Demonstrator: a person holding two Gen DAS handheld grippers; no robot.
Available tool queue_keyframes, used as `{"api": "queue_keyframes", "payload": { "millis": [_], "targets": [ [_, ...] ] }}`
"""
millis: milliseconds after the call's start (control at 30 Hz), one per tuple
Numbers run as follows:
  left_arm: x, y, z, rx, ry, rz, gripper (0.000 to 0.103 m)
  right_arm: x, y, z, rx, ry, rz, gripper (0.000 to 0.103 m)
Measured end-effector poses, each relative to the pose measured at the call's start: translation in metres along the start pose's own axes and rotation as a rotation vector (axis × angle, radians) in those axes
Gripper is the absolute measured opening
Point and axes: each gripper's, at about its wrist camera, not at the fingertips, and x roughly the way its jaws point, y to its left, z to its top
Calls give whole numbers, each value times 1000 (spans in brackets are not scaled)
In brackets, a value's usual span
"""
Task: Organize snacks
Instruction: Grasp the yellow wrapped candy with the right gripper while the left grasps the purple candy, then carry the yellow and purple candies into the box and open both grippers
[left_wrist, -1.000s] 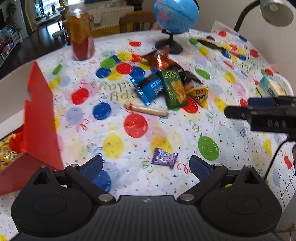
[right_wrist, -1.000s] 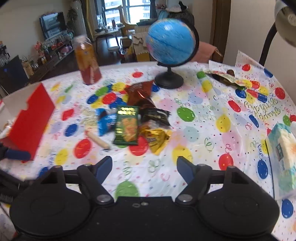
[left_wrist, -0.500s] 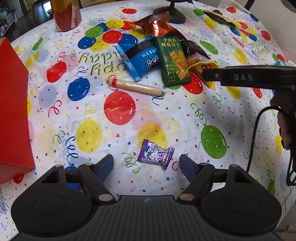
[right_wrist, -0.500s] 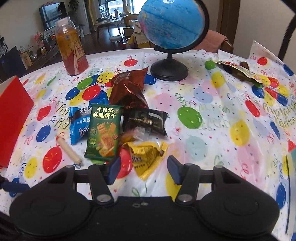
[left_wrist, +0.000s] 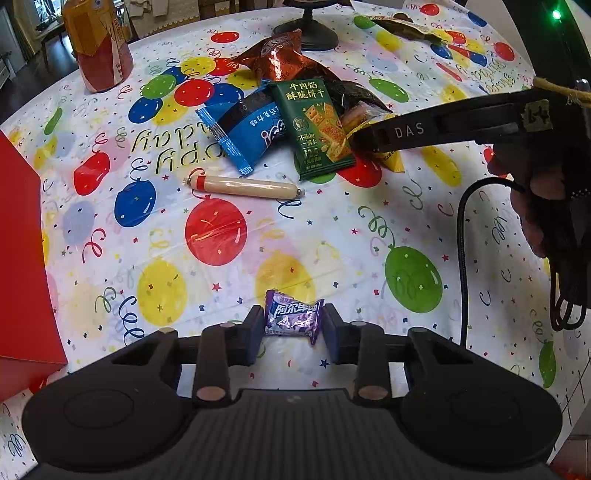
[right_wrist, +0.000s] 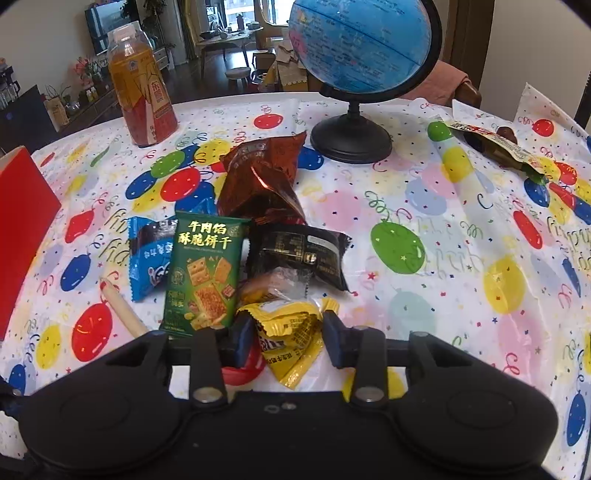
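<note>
A small purple candy (left_wrist: 291, 317) lies on the balloon tablecloth (left_wrist: 369, 229). My left gripper (left_wrist: 293, 328) is closing, and its pads touch the candy's two wrapper ends. A yellow snack packet (right_wrist: 288, 354) sits crumpled between the fingers of my right gripper (right_wrist: 290, 336), whose jaws are also closing and press its sides. In the left wrist view the right gripper (left_wrist: 360, 138) reaches in from the right onto the snack pile. The pile holds a green cracker packet (right_wrist: 203, 273), a blue packet (left_wrist: 251, 125), a black packet (right_wrist: 299, 251) and a brown bag (right_wrist: 262, 177). A sausage stick (left_wrist: 245, 186) lies apart.
A red box (left_wrist: 22, 266) stands at the left edge. A drink bottle (right_wrist: 140, 81) and a globe (right_wrist: 354, 48) stand at the back of the table. An opened wrapper (right_wrist: 495, 144) lies far right. A hand (left_wrist: 535, 206) and cable (left_wrist: 465, 258) are on the right.
Both grippers dropped toward the table and narrowed their jaws. The left one now brackets the purple candy, and the right one has come onto the yellow packet.
</note>
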Motion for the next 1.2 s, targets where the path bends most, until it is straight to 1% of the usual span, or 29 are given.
{"api": "queue_keyframes", "payload": {
  "millis": [133, 233, 400, 700, 867, 1000, 1200],
  "targets": [
    [-2, 2, 1, -15, -5, -11, 25, -4, 2, -3, 4, -1, 7, 34],
    [-3, 2, 1, -17, -4, -4, 25, -12, 2, -7, 22, 0, 16, 34],
    [-6, 9, -4, -50, 1, -13, 24, -31, 7, -21, 40, 5, 27, 33],
    [-24, 23, -20, -99, -14, -4, 24, -72, 24, -49, 78, -3, 57, 33],
    [-41, 36, -31, -133, -35, 4, 24, -95, 40, -58, 83, -9, 65, 33],
    [-62, 46, -40, -143, -74, 15, 24, -112, 55, -61, 86, -19, 83, 33],
    [-96, 68, -50, -168, -131, 31, 24, -135, 87, -59, 71, -30, 143, 33]
  ]
}}
